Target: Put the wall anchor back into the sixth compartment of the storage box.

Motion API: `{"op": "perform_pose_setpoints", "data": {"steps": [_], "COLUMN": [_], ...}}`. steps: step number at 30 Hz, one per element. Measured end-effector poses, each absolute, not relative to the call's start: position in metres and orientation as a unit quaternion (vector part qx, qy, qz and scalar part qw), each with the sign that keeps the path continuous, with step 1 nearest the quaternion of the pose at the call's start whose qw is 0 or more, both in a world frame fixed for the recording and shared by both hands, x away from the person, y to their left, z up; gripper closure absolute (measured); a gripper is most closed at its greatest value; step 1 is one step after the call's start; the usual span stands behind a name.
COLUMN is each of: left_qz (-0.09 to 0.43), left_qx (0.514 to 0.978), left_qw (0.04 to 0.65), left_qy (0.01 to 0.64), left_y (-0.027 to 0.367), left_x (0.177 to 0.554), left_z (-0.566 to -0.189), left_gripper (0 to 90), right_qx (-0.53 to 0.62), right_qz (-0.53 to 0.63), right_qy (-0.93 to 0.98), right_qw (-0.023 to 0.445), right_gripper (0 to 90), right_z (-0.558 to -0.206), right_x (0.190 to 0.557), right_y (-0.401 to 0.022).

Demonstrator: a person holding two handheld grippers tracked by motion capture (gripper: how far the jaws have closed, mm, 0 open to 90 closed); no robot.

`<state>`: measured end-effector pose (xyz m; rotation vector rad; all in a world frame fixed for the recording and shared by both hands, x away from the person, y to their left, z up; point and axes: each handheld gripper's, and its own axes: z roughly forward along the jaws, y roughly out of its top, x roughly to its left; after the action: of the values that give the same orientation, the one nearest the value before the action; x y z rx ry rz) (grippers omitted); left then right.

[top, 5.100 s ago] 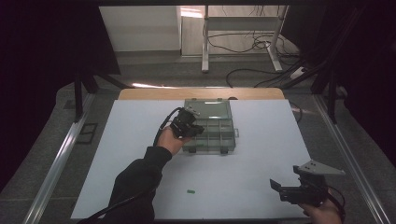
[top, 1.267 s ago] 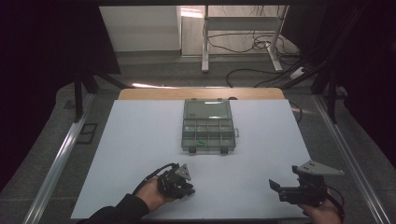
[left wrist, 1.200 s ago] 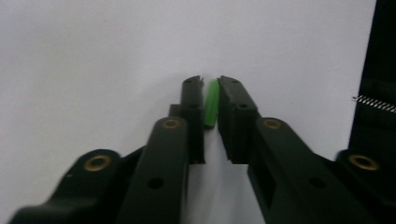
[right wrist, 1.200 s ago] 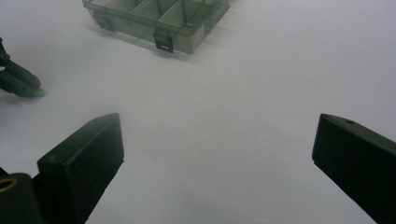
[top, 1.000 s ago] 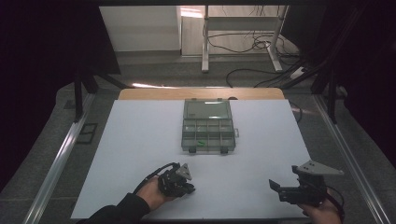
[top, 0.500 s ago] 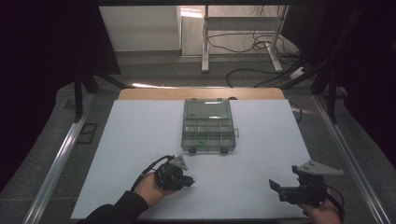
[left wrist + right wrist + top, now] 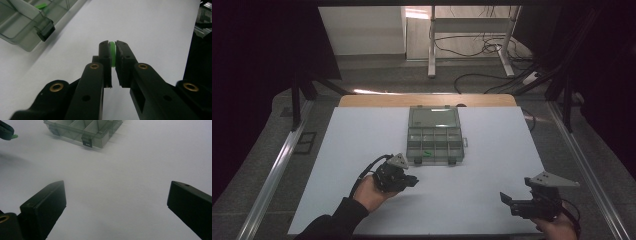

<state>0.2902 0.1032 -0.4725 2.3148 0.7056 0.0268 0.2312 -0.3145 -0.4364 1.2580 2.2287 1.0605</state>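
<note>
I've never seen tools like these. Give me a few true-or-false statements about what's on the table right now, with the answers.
1. The left gripper pinches a small green piece between its jaws. True.
2. The right gripper is clamped on something. False: its jaws stand wide apart over the bare white table.
3. The clear compartment box has its lid open. True.
4. The box sits between the two grippers' jaws. False: it lies farther up the table, beyond both.
5. A green piece lies in one compartment of the box. True.

a small green piece [image 7: 112, 53] between black jaws; a smoky grey see-through box [image 7: 435, 135] on the plain white desk [image 7: 492, 165].
</note>
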Motion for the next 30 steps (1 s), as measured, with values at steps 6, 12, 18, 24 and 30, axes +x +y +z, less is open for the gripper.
{"op": "perform_pose_setpoints", "data": {"steps": [6,12,18,24,30], "left_qz": [0.012,0.017,0.026,0.032,0.036], "left_qx": [0.892,0.890,0.883,0.878,0.878], "left_qw": [0.357,0.357,0.364,0.368,0.364], "left_qy": [0.277,0.284,0.294,0.304,0.309], "left_y": [0.103,0.103,0.102,0.100,0.098], "left_x": [0.293,0.301,0.315,0.329,0.343], "left_z": [-0.468,-0.460,-0.451,-0.444,-0.438], "left_gripper": [83.7,83.6,83.6,83.6,83.6], "right_qx": [0.446,0.447,0.447,0.447,0.448], "right_qz": [0.376,0.376,0.376,0.376,0.376], "right_qy": [0.791,0.791,0.790,0.790,0.790], "right_qw": [0.185,0.185,0.185,0.185,0.186], "right_gripper": [2.2,2.2,2.2,2.2,2.1], "right_z": [-0.436,-0.436,-0.437,-0.437,-0.437], "right_x": [0.231,0.231,0.231,0.231,0.231], "right_y": [-0.315,-0.315,-0.315,-0.315,-0.315]}}
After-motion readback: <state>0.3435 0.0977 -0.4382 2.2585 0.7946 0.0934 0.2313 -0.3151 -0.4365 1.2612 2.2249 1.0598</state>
